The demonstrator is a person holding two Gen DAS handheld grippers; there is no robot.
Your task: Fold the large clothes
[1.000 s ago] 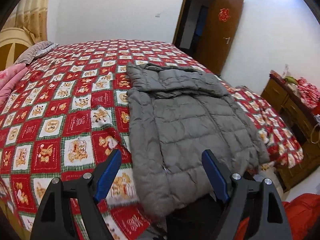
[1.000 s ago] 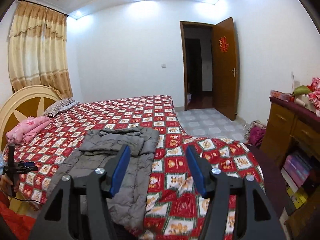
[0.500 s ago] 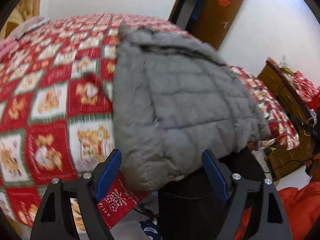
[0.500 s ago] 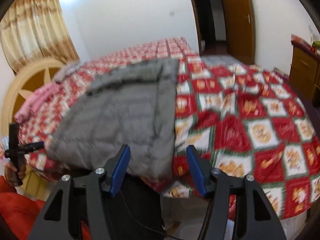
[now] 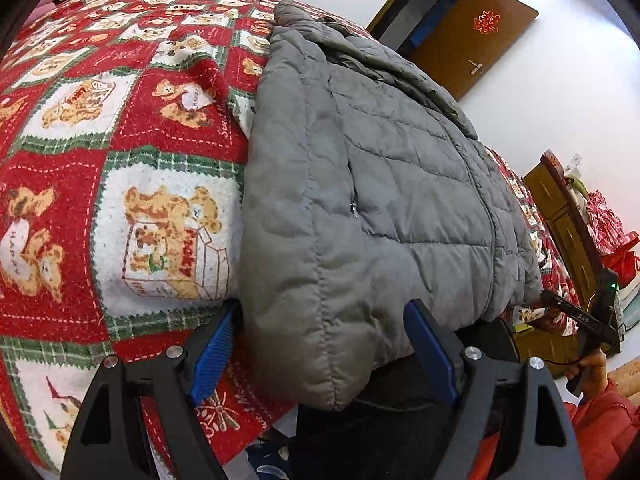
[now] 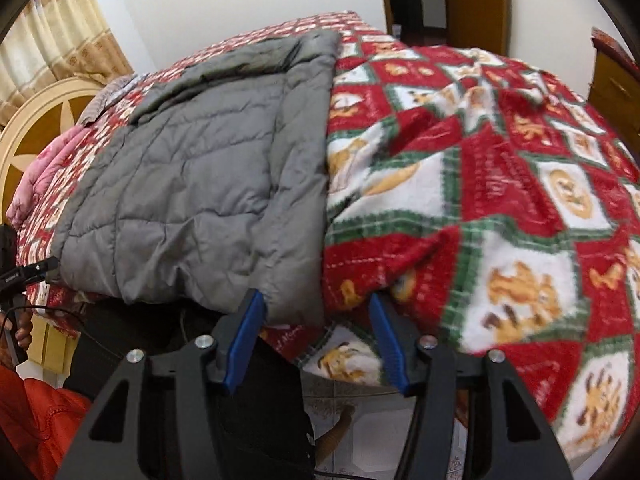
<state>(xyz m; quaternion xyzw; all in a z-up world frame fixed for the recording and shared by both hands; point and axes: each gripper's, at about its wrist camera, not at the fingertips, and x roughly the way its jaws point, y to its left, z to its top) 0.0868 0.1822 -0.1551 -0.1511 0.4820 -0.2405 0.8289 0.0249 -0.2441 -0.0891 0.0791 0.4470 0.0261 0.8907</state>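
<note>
Left wrist view: the left gripper [image 5: 318,340] stands wide open with the near corner of the grey jacket [image 5: 384,184] between its 2 blue pads [image 5: 430,354], neither pad pressing on it. The jacket lies ahead of the tool on a red bear-print blanket [image 5: 104,184], its hem hanging over the bed's near edge. To the right, past the hem, a hand [image 5: 588,372] holds the other tool; beyond stand a dresser [image 5: 560,208] and a brown door [image 5: 472,40]. Right wrist view: the right gripper [image 6: 316,338] is partly open, the jacket's [image 6: 208,168] other hem corner just ahead between its pads [image 6: 244,336], not clamped. Blanket [image 6: 500,184] fills the right side; a headboard [image 6: 36,128] and curtain [image 6: 56,44] stand far left.
</note>
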